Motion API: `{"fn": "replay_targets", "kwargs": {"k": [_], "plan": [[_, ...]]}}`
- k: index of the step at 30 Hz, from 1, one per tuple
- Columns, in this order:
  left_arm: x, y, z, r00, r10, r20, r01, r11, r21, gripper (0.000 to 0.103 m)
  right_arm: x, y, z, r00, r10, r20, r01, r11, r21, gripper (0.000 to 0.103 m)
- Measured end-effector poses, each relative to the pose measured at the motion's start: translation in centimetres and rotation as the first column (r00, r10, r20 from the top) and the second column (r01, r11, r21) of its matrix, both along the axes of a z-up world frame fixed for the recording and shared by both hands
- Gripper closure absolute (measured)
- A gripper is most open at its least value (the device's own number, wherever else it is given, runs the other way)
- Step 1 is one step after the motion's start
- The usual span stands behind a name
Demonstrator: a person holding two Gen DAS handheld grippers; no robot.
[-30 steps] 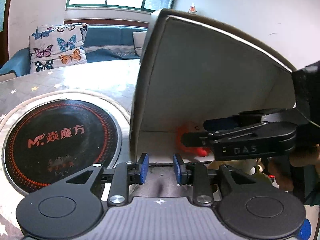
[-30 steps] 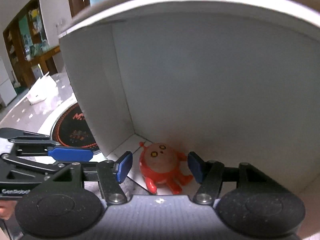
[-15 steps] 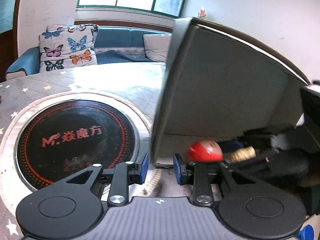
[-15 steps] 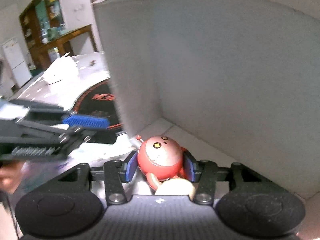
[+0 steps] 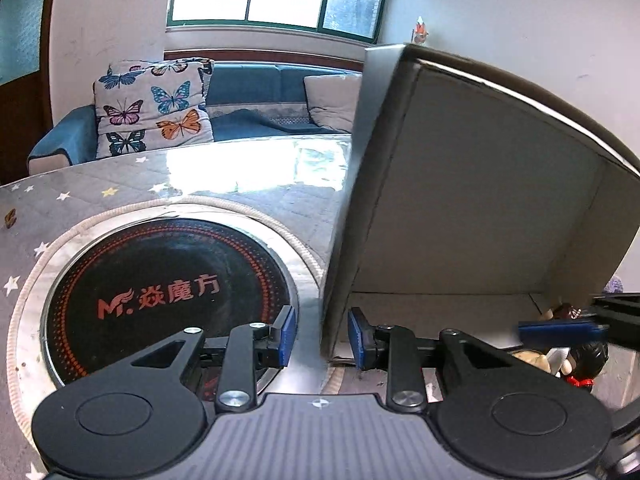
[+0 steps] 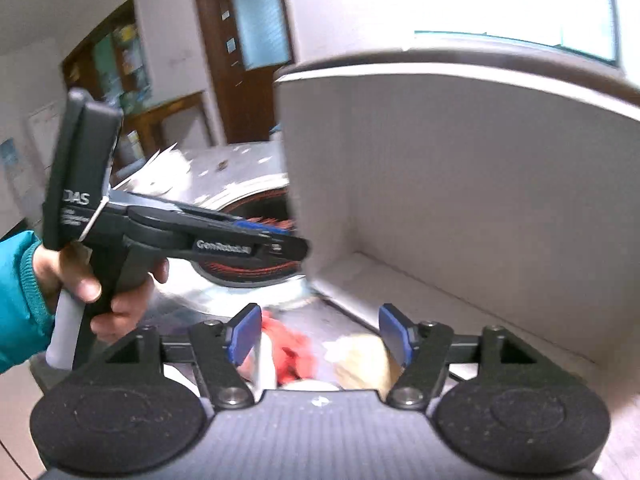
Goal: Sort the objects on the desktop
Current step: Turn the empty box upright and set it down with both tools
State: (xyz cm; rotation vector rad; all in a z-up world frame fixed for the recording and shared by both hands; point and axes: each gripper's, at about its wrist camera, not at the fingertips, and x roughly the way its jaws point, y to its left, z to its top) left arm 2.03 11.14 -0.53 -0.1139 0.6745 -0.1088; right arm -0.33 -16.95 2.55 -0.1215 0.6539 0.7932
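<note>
Item: red toy [image 6: 292, 350], drawn out of the white box [image 6: 460, 184] since a second ago, lies blurred at table edge between wide right gripper [image 6: 320, 338]; left gripper [image 5: 321, 336] narrow, straddling box wall.

The right gripper [image 6: 320, 338] stood with its jaws spread wide, nothing gripped. Between and below the blue pads [image 6: 245, 334] lay a blurred red toy [image 6: 292, 350] and a tan object [image 6: 360, 362]. An open white box [image 6: 460, 184] stood at one o'clock. The left gripper [image 6: 276, 240], held by a hand [image 6: 100, 284], was at ten o'clock.
</note>
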Motion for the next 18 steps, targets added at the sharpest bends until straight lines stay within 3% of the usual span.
{"fn": "replay_targets", "kwargs": {"k": [5, 13, 16, 18], "plan": [[0.8, -0.3, -0.2, 1.0, 0.01, -0.006, -0.01, 1.0, -0.018, 0.072, -1.8, -4.8, 0.0, 0.985, -0.162, 0.055, 0.163, 0.986, -0.021, 0.036], [2.4, 0.2, -0.3, 0.998, 0.019, -0.054, -0.025, 0.994, -0.11, 0.074, -0.9, -12.1, -0.6, 0.91, -0.411, 0.052, 0.414, 0.909, -0.044, 0.038], [2.7, 0.1, -0.3, 0.997, 0.027, -0.066, -0.034, 0.994, -0.102, 0.08, 0.1, -13.3, -1.0, 0.892, -0.452, 0.027, 0.453, 0.891, -0.042, 0.046], [3.0, 0.2, -0.4, 0.996, 0.037, -0.079, -0.045, 0.993, -0.105, 0.084, 0.8, -13.6, -1.2, 0.887, -0.462, 0.008, 0.462, 0.886, -0.039, 0.061]]}}
